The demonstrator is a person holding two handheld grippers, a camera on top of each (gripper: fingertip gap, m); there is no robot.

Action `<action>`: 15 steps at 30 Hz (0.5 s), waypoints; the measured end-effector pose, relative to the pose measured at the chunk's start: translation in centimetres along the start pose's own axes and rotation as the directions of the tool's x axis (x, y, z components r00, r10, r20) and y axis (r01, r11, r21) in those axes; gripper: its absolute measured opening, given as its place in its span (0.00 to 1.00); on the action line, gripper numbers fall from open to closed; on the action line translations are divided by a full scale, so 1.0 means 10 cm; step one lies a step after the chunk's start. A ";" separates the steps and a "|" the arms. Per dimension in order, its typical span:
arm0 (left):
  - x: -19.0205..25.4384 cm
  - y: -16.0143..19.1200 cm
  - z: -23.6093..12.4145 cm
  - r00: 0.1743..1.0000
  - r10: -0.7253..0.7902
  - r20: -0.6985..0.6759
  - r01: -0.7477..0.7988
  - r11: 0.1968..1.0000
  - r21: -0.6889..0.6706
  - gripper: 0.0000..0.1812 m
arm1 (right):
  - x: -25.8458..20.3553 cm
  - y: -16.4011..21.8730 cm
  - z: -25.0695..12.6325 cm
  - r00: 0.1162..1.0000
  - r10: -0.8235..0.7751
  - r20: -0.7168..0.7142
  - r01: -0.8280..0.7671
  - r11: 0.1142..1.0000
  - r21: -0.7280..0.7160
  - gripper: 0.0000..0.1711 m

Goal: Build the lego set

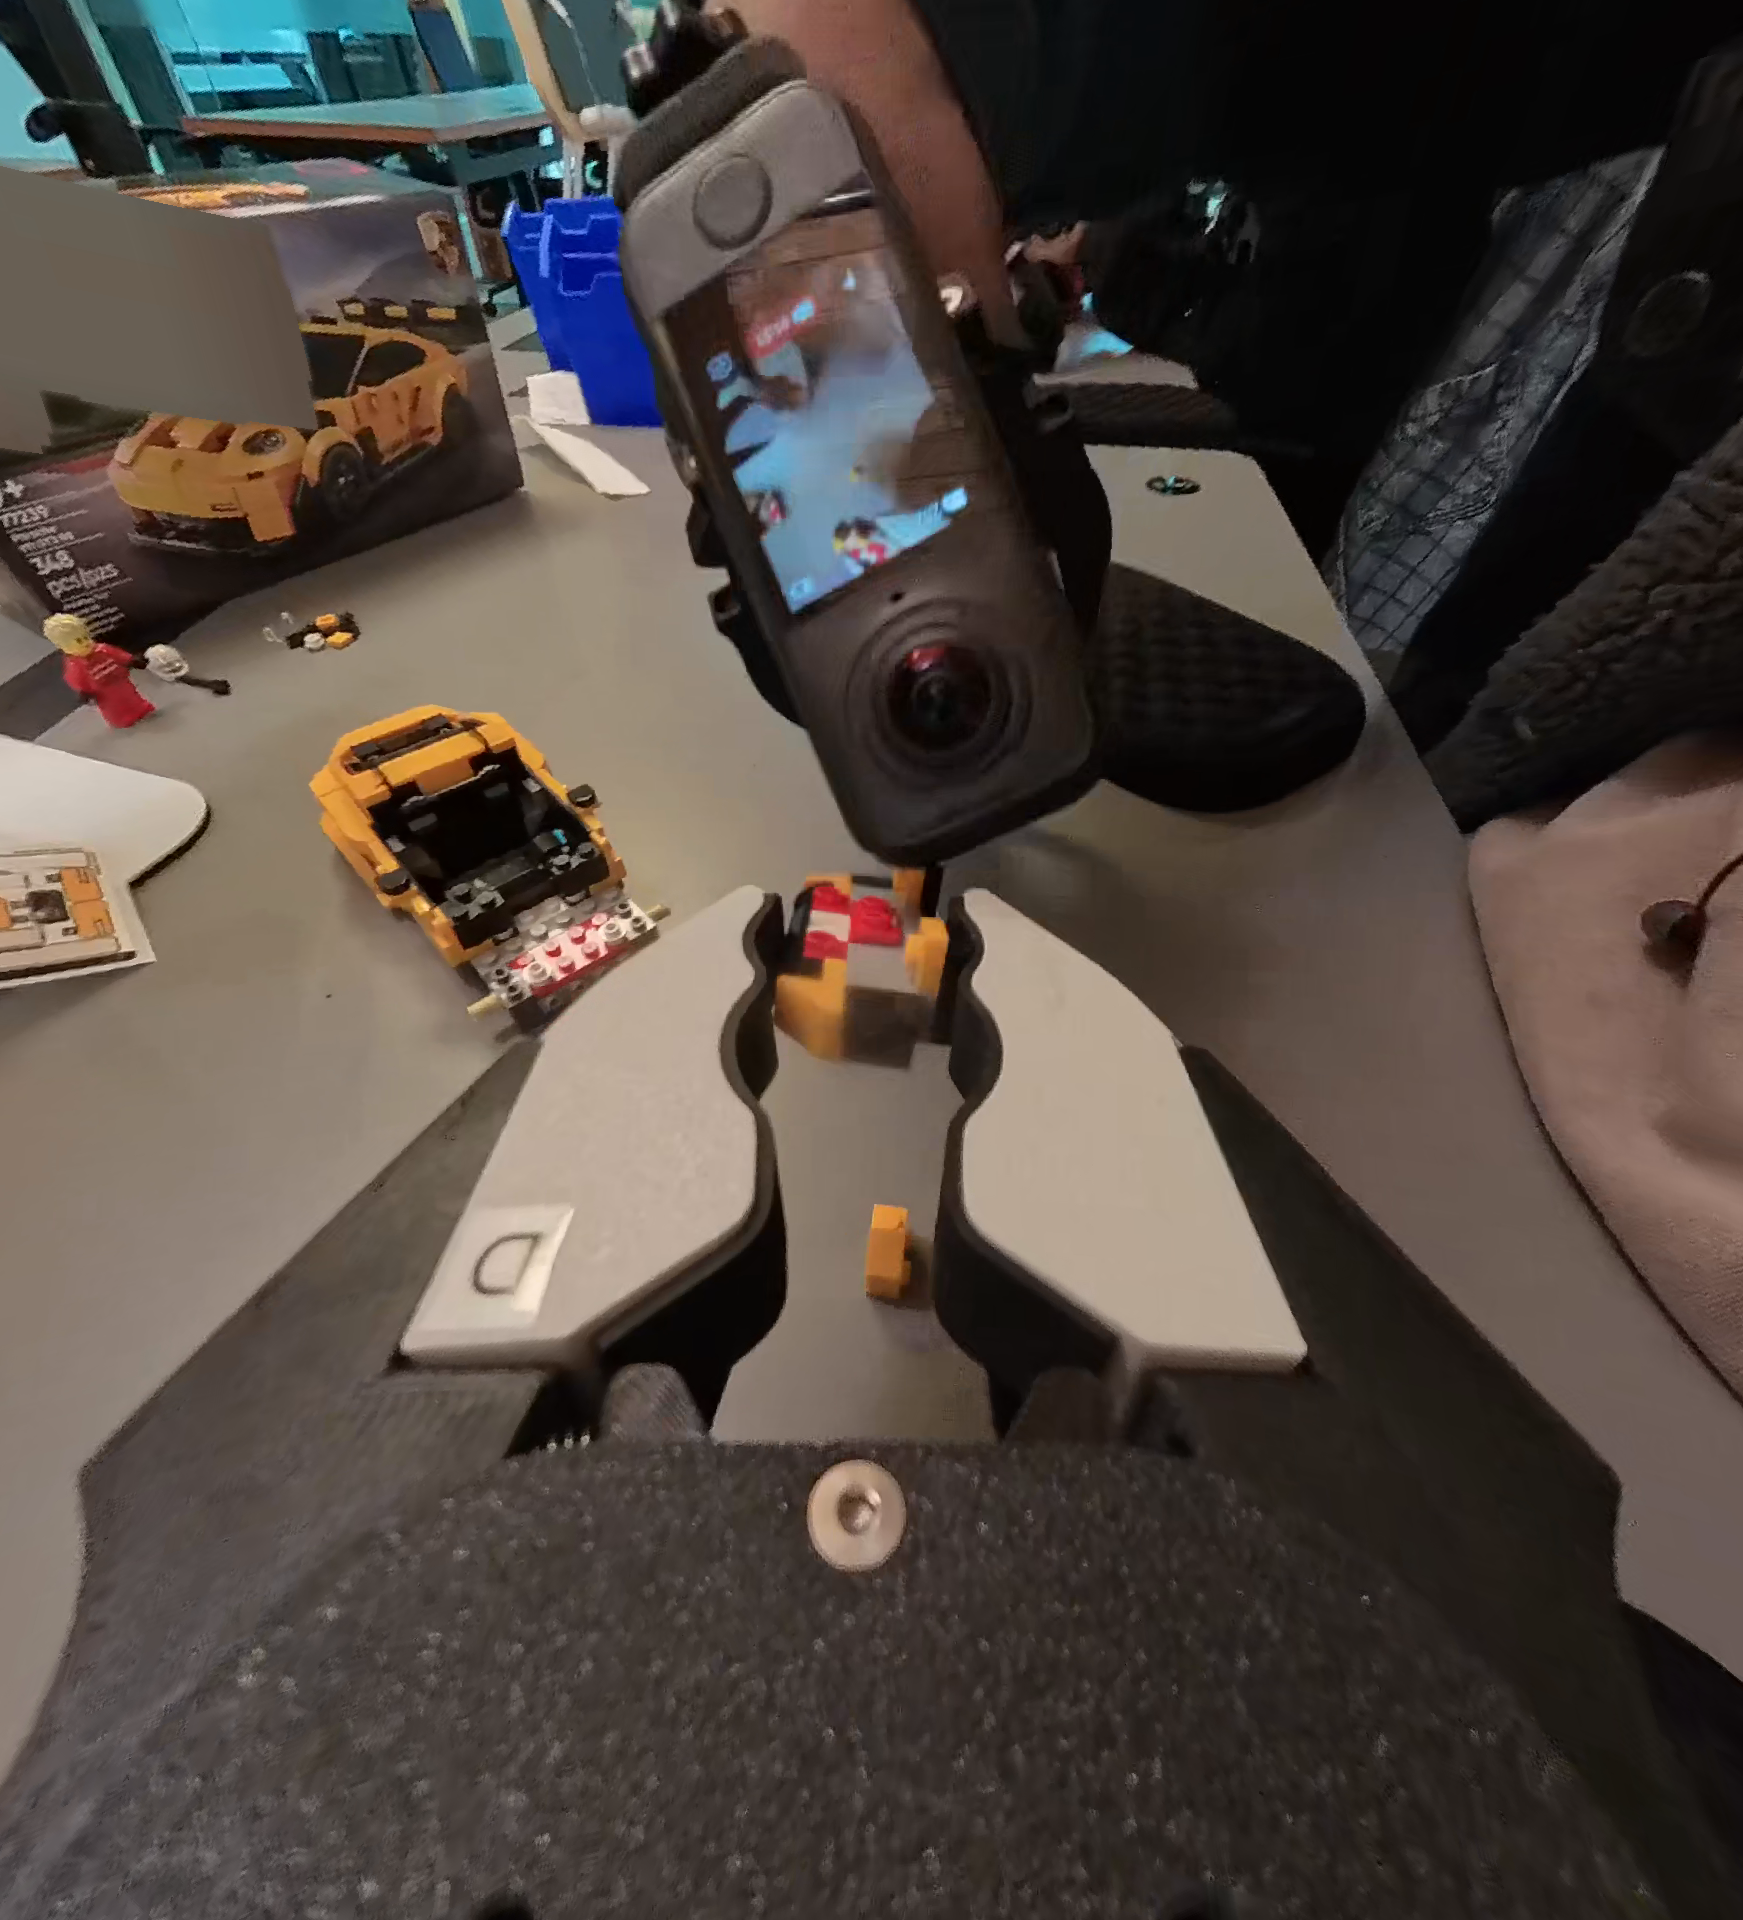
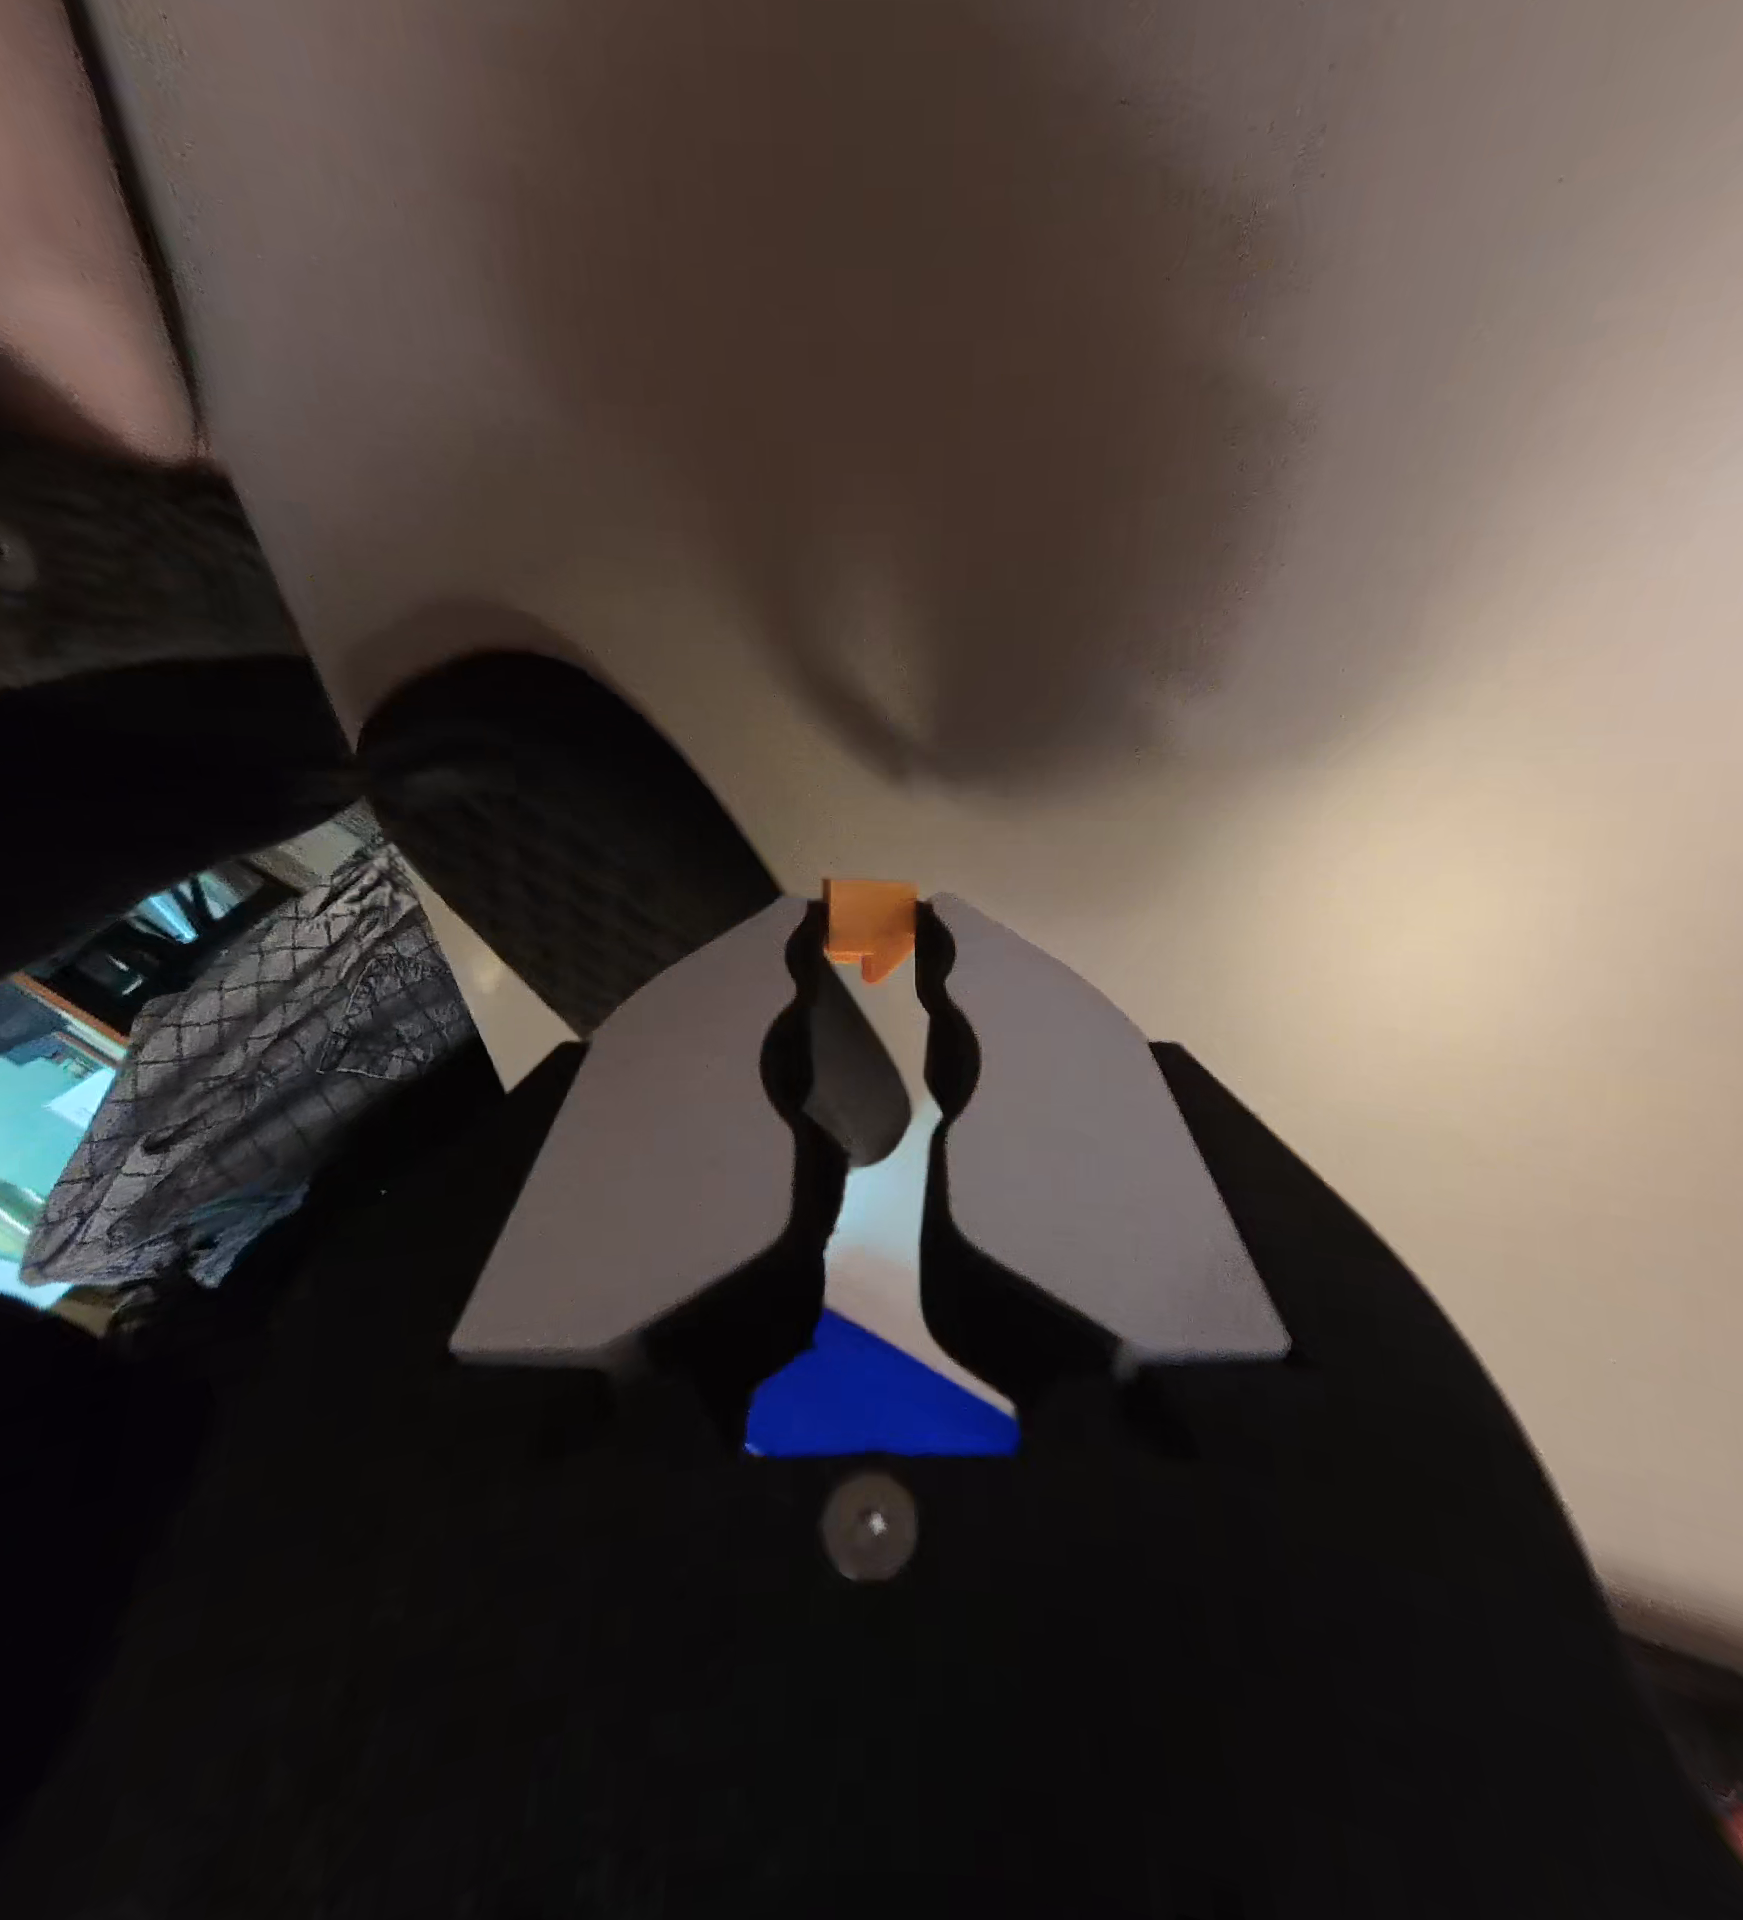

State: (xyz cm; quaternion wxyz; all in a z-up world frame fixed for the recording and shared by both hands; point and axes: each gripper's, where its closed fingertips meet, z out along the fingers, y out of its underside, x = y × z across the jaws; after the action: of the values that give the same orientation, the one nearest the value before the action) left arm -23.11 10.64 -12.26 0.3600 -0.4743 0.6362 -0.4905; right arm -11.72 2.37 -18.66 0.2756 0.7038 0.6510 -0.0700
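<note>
Orange brick (image 2: 867, 923) between right gripper (image 2: 869, 914) tips

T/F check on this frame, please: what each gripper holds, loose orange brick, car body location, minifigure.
1. The left gripper is clamped on an orange, red and grey Lego sub-assembly. True.
2. The right gripper is empty. False: its fingertips pinch a small orange piece.
3. A loose orange brick lies on the grey table between the left gripper's fingers. True.
4. The orange car body is held in the air. False: it rests on the table, to the left of the left gripper.
5. The red minifigure sits inside the car. False: it stands on the table near the set box.
</note>
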 end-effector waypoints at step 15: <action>-0.11 0.03 -0.05 0.999 -0.036 0.041 0.036 0.999 0.003 0.16 | 0.43 -0.11 -0.19 0.887 0.098 -0.451 0.179 0.828 0.532 0.25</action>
State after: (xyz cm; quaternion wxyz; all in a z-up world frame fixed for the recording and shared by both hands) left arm -23.30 11.82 -12.44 0.3645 -0.4952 0.6197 -0.4877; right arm -12.61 7.07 -19.35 -0.1061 0.7349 0.6630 -0.0950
